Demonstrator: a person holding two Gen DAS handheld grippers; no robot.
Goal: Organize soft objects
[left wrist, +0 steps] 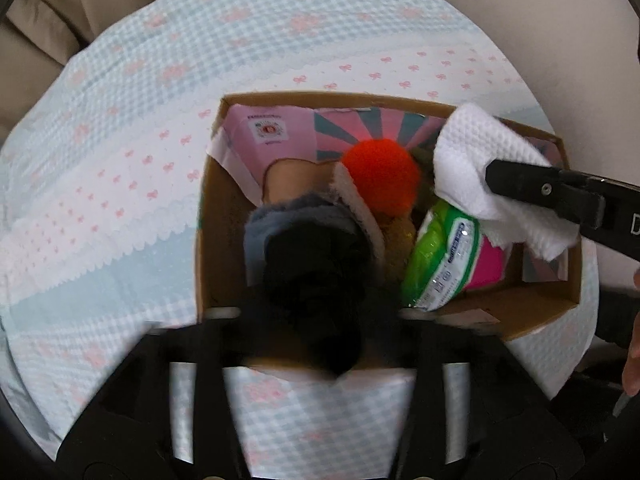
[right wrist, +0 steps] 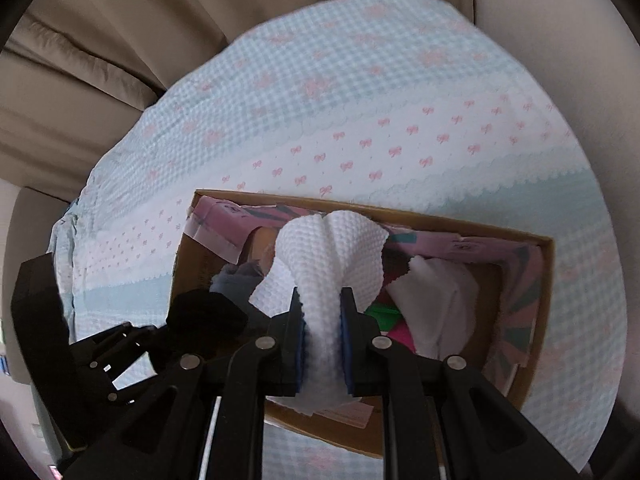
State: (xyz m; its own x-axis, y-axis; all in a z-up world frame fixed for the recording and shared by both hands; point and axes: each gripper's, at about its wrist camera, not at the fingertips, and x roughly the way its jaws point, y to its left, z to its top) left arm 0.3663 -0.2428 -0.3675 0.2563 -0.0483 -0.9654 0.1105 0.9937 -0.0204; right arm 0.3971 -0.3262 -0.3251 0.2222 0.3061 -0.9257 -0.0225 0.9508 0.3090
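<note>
- Towel (right wrist: pixel 328 248): a white waffle-weave sheet, pinched between the pads of the right gripper (right wrist: pixel 323 344) and hanging over the open box (right wrist: pixel 546 280), above its right half.
- Left gripper (left wrist: pixel 316 312): its jaws stand spread over the box's left half with a black fuzzy thing (left wrist: pixel 316 276) between them; blur hides whether the pads touch it, so I read it as let go or close to it.
- Step in hand, as I judge it: both hands are dropping soft things into the box, the black one nearly delivered, the towel next.
- Next move: lower the towel into the free space at the right, above the wipes pack (left wrist: pixel 440 256), then part the right pads. A limp sheet may drape over the box rim, so it should go well inside first.
- Count in the box: one red pompom (left wrist: pixel 380 178), one green wipes pack, one grey-blue cloth (left wrist: pixel 280 216), one black fuzzy thing, and one more white cloth (right wrist: pixel 436 300) lying at the right; other pieces underneath are too hidden to count.
- Outside the box: the checked tablecloth (left wrist: pixel 120 120) shows nothing else on it.
</note>
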